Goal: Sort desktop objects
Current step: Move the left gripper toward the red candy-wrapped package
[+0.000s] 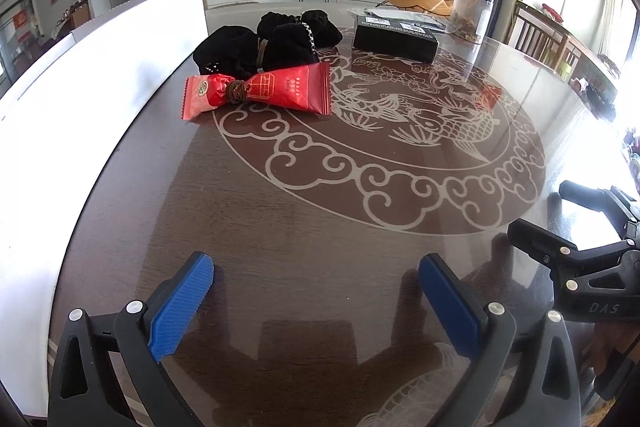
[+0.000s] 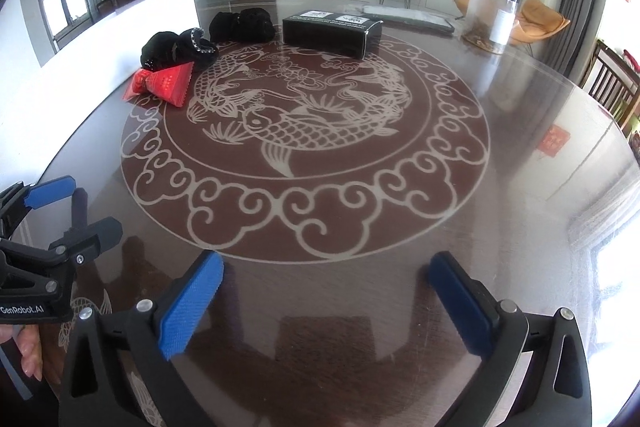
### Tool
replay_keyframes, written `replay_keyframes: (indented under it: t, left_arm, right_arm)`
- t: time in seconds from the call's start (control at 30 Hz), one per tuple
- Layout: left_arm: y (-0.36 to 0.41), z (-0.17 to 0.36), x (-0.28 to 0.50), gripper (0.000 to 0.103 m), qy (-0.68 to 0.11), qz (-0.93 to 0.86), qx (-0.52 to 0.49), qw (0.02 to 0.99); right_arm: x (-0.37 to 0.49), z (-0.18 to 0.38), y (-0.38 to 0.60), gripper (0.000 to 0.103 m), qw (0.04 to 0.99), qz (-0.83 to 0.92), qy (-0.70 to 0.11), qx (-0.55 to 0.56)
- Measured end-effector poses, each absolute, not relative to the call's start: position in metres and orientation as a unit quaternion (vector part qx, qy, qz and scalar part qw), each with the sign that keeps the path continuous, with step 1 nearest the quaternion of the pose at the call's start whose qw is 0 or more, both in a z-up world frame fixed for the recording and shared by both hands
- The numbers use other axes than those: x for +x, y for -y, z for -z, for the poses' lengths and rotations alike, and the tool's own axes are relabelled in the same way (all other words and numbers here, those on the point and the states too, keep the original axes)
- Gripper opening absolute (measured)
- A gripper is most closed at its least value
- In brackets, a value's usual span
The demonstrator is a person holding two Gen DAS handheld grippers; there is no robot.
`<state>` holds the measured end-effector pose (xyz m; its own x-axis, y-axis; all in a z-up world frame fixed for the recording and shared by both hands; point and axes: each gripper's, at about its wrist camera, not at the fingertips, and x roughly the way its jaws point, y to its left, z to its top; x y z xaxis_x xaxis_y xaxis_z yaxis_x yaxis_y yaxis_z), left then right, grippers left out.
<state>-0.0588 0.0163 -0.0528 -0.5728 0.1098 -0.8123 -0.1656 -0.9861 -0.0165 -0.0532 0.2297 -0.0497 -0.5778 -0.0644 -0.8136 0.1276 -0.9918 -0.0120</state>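
A red snack packet [image 1: 260, 93] with a brown hair tie around its neck lies at the table's far left; the right wrist view shows the red packet [image 2: 162, 85] too. Behind it sit black fabric scrunchies [image 1: 268, 41], also visible as black scrunchies [image 2: 180, 47]. A black box [image 1: 394, 39] and a clear canister [image 1: 472, 13] stand farther back; the same box [image 2: 330, 31] and canister [image 2: 492, 19] appear in the right wrist view. My left gripper [image 1: 316, 293] is open over bare table near the front edge. My right gripper [image 2: 326, 291] is open beside it, holding nothing.
The round glass-topped table [image 2: 520, 187] carries a fish and cloud pattern. A white panel [image 1: 100, 67] lines its left edge. A flat grey pouch [image 2: 408, 15] lies behind the box. Wooden chairs [image 2: 612, 83] stand at the right. A hand [image 2: 30, 351] holds the left gripper.
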Motion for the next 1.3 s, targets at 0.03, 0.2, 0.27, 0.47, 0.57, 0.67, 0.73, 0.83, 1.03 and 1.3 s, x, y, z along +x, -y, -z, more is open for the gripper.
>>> replay_keyframes:
  t: [0.03, 0.2, 0.27, 0.47, 0.57, 0.67, 0.73, 0.83, 1.03, 1.3]
  left_arm:
    - [-0.017, 0.053, -0.059, 0.103, -0.034, -0.886, -0.457, 0.076]
    - [-0.018, 0.053, -0.058, 0.103, -0.039, -0.885, -0.458, 0.075]
    - [-0.017, 0.053, -0.058, 0.103, -0.039, -0.885, -0.458, 0.075]
    - [-0.018, 0.053, -0.058, 0.103, -0.039, -0.885, -0.458, 0.076]
    - [-0.018, 0.053, -0.058, 0.103, -0.039, -0.885, -0.458, 0.076]
    - [-0.017, 0.053, -0.058, 0.103, -0.039, -0.885, -0.458, 0.076]
    - [-0.017, 0.053, -0.059, 0.103, -0.039, -0.885, -0.458, 0.076]
    - [-0.017, 0.053, -0.059, 0.103, -0.039, -0.885, -0.458, 0.076]
    - [-0.016, 0.053, -0.058, 0.103, -0.039, -0.884, -0.459, 0.080]
    - [0.000, 0.053, -0.057, 0.103, -0.024, -0.886, -0.460, 0.047]
  right_arm:
    - [-0.053, 0.050, -0.230, 0.103, 0.053, 0.887, -0.035, 0.456]
    - [-0.052, 0.050, -0.230, 0.103, 0.053, 0.887, -0.035, 0.456]
    - [-0.053, 0.050, -0.230, 0.103, 0.053, 0.887, -0.035, 0.457]
    - [-0.053, 0.050, -0.230, 0.103, 0.053, 0.887, -0.035, 0.457]
    - [-0.053, 0.050, -0.230, 0.103, 0.053, 0.887, -0.035, 0.457]
    - [-0.053, 0.050, -0.230, 0.103, 0.053, 0.887, -0.035, 0.457]
    - [-0.053, 0.050, -0.230, 0.103, 0.052, 0.887, -0.035, 0.457]
    - [-0.053, 0.050, -0.230, 0.103, 0.053, 0.887, -0.035, 0.457]
    - [-0.053, 0.050, -0.230, 0.103, 0.053, 0.887, -0.035, 0.457]
    - [-0.053, 0.050, -0.230, 0.103, 0.053, 0.887, -0.034, 0.457]
